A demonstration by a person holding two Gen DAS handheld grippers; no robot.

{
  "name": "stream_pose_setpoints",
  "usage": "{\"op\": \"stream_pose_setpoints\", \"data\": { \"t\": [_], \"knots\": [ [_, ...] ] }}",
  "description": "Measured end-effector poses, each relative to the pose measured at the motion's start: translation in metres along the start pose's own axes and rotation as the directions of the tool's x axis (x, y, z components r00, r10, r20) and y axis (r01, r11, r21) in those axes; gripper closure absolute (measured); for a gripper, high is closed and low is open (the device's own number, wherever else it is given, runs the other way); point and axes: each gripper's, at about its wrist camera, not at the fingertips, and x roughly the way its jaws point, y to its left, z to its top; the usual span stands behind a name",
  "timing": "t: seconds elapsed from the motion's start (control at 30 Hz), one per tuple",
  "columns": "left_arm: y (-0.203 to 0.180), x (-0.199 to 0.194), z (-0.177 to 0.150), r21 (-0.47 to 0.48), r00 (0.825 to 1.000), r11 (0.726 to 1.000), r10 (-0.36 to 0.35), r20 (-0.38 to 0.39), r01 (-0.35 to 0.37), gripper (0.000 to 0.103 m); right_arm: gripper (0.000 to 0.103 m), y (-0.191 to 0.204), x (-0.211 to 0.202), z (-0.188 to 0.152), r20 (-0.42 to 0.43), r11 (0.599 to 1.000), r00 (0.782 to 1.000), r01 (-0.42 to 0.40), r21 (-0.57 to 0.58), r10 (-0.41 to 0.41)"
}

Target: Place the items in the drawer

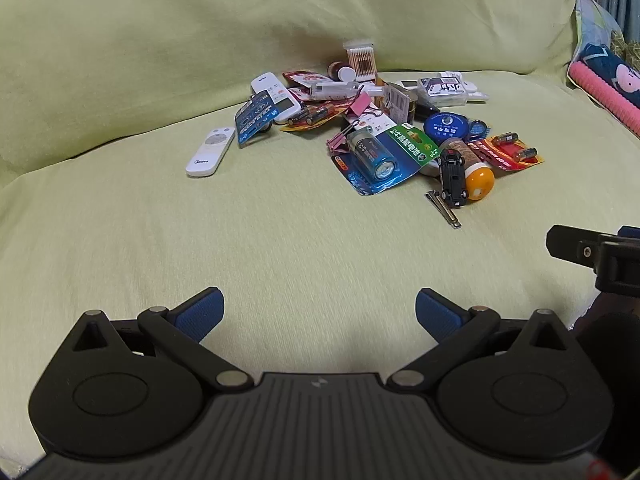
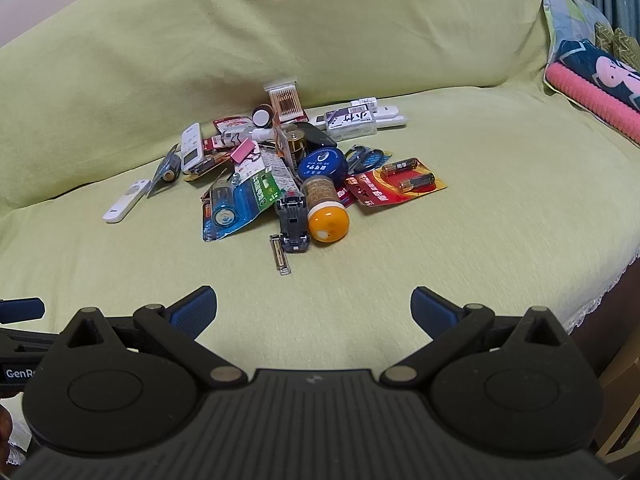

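Now | left claw (image 1: 319, 312) apart | right claw (image 2: 314, 310) apart | glossy blister-packed batteries (image 2: 236, 204), round blue tin (image 2: 322, 165) on woven green cover (image 2: 440, 260)

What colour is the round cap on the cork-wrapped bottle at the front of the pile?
Orange cap, with a small white mark; the right wrist view shows it best.

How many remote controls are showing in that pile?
2 clearly: a small white remote lying apart at the pile's left edge, and a larger white one behind it, partly under a blue packet. More may be buried.
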Motion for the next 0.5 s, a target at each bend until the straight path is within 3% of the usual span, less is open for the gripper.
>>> {"op": "stream_pose_setpoints", "data": {
  "t": [0.5],
  "knots": [
    [-0.009, -0.001, 0.003, 0.044, 1.000, 0.999, 0.013, -0.010, -0.013, 0.001, 0.001, -0.013, -0.007, 0.004, 0.027, 1.000, 1.000, 0.000, 0.022, -0.001]
  ]
}}
